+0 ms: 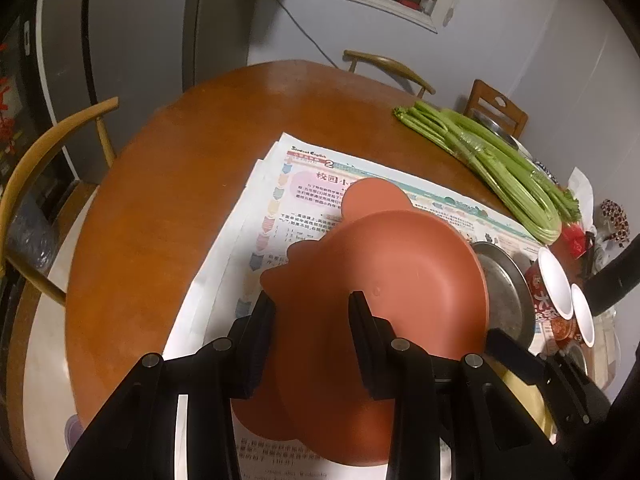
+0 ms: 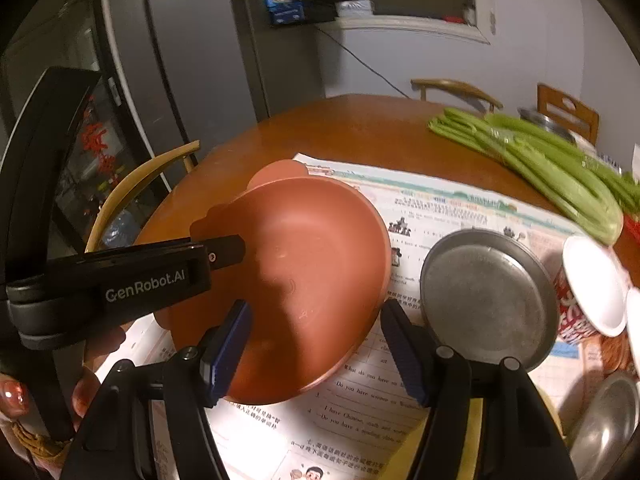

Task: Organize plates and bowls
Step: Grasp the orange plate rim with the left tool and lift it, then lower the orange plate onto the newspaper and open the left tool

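**Red bowl gripped over the newspaper**

The red bowl (image 2: 304, 280) sits tilted above the newspaper (image 2: 440, 208), the left gripper (image 2: 236, 249) clamped on its eared rim. The right gripper (image 2: 316, 344) seems to straddle the near rim, contact unclear. A metal plate (image 2: 486, 296) lies just beside

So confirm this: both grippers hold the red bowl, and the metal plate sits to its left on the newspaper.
Wrong side. The metal plate sits to the right of the red bowl, as the right wrist view shows. The rest stands: left gripper and right gripper hold the bowl, above the newspaper.
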